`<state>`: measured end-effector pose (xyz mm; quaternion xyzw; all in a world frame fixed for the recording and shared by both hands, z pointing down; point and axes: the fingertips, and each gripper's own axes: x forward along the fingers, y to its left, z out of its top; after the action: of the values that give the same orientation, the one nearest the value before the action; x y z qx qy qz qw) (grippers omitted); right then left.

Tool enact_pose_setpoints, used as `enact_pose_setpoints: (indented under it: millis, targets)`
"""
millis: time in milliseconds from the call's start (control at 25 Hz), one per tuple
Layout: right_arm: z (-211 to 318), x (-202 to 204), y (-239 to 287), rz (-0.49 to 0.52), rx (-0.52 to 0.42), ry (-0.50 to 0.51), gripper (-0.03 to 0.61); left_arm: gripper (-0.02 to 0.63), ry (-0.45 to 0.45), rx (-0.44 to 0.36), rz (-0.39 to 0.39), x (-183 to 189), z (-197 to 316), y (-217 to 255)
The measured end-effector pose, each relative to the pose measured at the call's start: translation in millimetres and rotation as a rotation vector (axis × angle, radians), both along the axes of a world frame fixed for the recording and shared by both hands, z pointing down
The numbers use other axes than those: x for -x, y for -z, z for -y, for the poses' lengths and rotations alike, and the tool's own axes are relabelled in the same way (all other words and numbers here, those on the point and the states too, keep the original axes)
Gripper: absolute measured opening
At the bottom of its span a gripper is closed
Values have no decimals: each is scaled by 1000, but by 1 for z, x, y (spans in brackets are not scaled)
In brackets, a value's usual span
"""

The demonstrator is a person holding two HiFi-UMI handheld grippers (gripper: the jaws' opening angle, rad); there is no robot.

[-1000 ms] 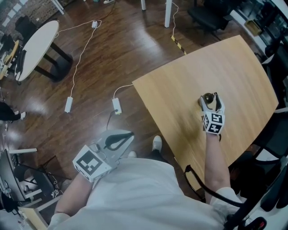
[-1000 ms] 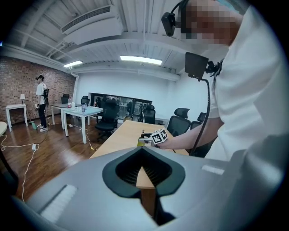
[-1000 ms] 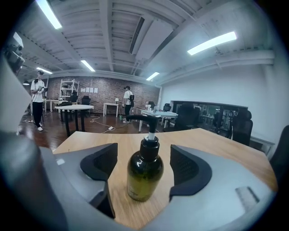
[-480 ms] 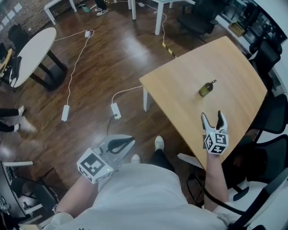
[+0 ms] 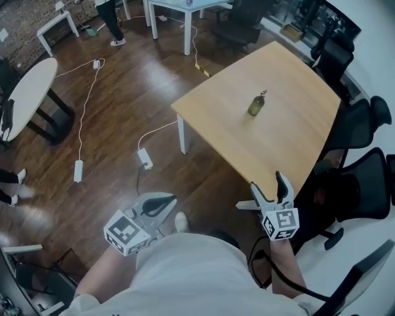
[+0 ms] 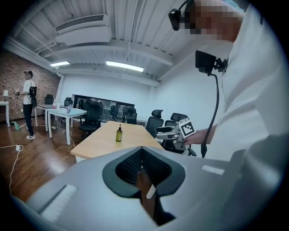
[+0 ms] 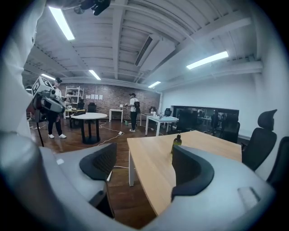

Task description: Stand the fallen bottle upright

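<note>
A small olive-green bottle (image 5: 257,103) with a dark cap stands upright near the middle of the light wooden table (image 5: 290,142); nothing is touching it. The same bottle shows far off in the left gripper view (image 6: 118,134) and just past the right jaw in the right gripper view (image 7: 177,141). My right gripper (image 5: 267,183) is open and empty. It hangs off the table's near edge, well short of the bottle. By my left hip, my left gripper (image 5: 168,199) is held over the floor with its jaws shut on nothing.
Black office chairs (image 5: 364,179) crowd the table's right side. On the dark wood floor lie white cables and a power brick (image 5: 145,158). A round white table (image 5: 28,92) stands at far left. Someone stands by white desks at the back (image 5: 108,18).
A second ago my right gripper was at the bottle on the table. It has since let go and drawn back past the table edge. The bottle stays standing; I have stepped away.
</note>
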<state>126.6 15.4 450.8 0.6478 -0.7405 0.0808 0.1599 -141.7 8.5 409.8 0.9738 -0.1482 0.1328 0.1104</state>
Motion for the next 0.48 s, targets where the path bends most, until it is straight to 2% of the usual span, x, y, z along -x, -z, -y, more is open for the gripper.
enact_pose_setpoints:
  millis: [320, 480]
  targets:
    - [-86, -3, 29, -19, -35, 40, 385, 0, -38, -11, -23, -51, -53, 3]
    - [-125, -11, 31, 35, -44, 42, 385, 0, -65, -30, -26, -80, -90, 9]
